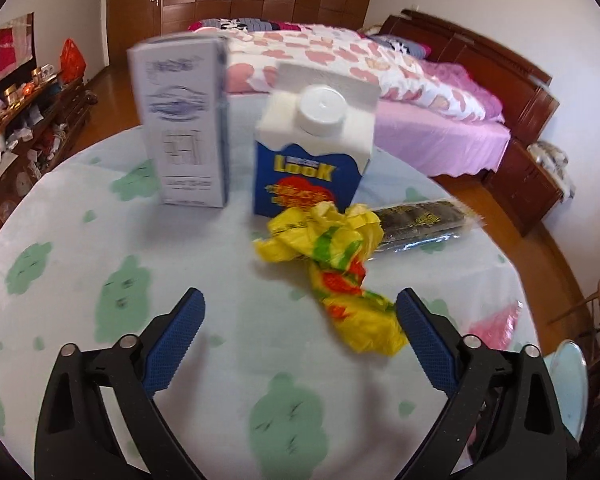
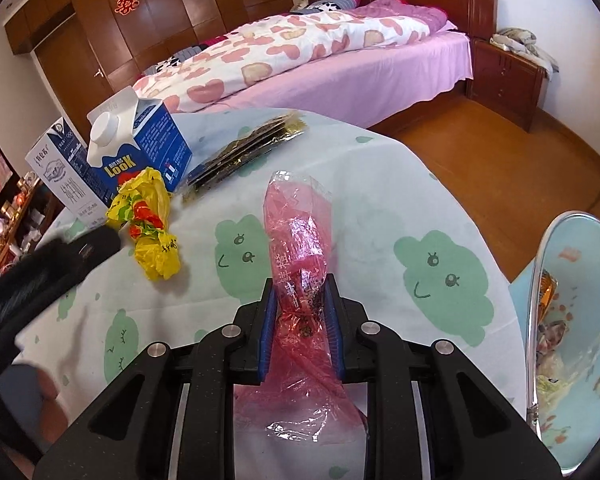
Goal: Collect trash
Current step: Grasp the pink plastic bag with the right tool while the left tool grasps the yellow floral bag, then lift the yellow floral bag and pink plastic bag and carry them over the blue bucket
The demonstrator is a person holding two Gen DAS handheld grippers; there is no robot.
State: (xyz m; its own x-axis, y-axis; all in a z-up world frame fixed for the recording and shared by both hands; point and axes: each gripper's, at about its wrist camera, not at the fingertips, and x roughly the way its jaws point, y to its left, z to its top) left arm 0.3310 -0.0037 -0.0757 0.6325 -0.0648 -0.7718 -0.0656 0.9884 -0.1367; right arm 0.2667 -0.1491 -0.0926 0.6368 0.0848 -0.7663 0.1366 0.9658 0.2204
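Holding the pink wrapper [image 2: 296, 248] tight in our right gripper [image 2: 300, 292], we keep the left gripper [image 1: 300, 308] wide open over the table [image 1: 80, 208]. The yellow wrapper [image 1: 340, 268] lies just ahead, toward its right finger — its long axis runs away from us, so the left hand is the nearer one.

Right tool [image 2: 300, 300] clamps a pink plastic wrapper [image 2: 298, 236] above the cloud-print tablecloth [image 2: 380, 208]

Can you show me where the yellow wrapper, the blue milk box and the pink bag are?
yellow wrapper [image 1: 342, 268]: left wrist view, its crumpled middle.
blue milk box [image 1: 306, 184]: left wrist view, its blue front.
pink bag [image 2: 298, 232]: right wrist view, above the gripper pads.
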